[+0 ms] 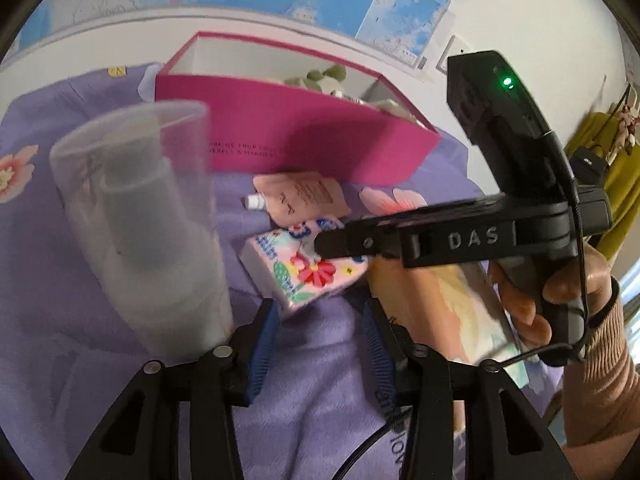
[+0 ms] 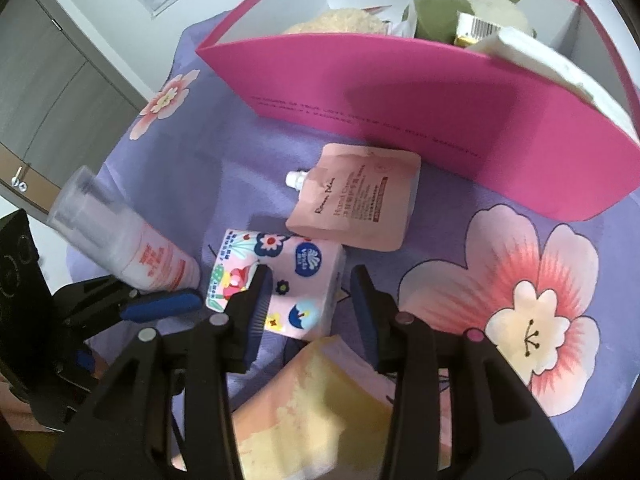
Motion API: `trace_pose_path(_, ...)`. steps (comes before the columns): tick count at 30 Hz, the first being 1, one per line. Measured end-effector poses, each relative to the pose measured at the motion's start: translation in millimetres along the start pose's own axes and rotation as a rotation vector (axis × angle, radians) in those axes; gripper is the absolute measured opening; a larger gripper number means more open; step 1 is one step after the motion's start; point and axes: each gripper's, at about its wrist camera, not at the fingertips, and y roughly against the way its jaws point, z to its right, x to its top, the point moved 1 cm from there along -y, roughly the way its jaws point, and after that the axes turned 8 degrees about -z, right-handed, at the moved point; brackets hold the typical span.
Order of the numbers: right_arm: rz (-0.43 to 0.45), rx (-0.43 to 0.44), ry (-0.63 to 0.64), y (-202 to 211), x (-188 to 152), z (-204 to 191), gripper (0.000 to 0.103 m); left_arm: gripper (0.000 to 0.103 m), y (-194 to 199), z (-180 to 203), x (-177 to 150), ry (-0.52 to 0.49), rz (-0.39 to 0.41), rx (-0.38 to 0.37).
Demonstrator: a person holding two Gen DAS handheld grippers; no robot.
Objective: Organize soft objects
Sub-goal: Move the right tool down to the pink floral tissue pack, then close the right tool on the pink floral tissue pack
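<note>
A floral tissue pack (image 2: 276, 276) lies on the purple bedsheet; it also shows in the left wrist view (image 1: 304, 268). My right gripper (image 2: 310, 280) is open, its fingers on either side of the pack's near end. In the left wrist view the right gripper (image 1: 332, 246) reaches over the pack. My left gripper (image 1: 320, 312) is open just short of the pack. A pink hand-cream pouch (image 2: 356, 200) lies beyond it. A pink box (image 2: 400, 108) holds a green plush (image 2: 460, 12) and other soft items.
A clear-capped spray bottle (image 2: 120, 236) lies at the left, close to my left gripper (image 2: 160, 304); it looms large in the left wrist view (image 1: 152, 232). A pale yellow-pink package (image 2: 316, 408) lies under my right gripper. A wall map hangs behind the bed.
</note>
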Motion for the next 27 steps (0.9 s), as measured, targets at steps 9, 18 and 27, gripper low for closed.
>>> trace_pose_path(9, -0.01, 0.073, 0.039, -5, -5, -1, 0.043, 0.048, -4, 13, 7, -0.027, 0.001, -0.021)
trace_pose_path(18, 0.003, 0.071, 0.022, -7, -7, 1, 0.042, 0.052, 7, 5, -5, 0.039, 0.009, 0.041)
trace_pose_path(27, 0.01, 0.082, 0.027, -6, -9, 6, 0.042, 0.057, -7, 7, -4, 0.12, -0.003, 0.063)
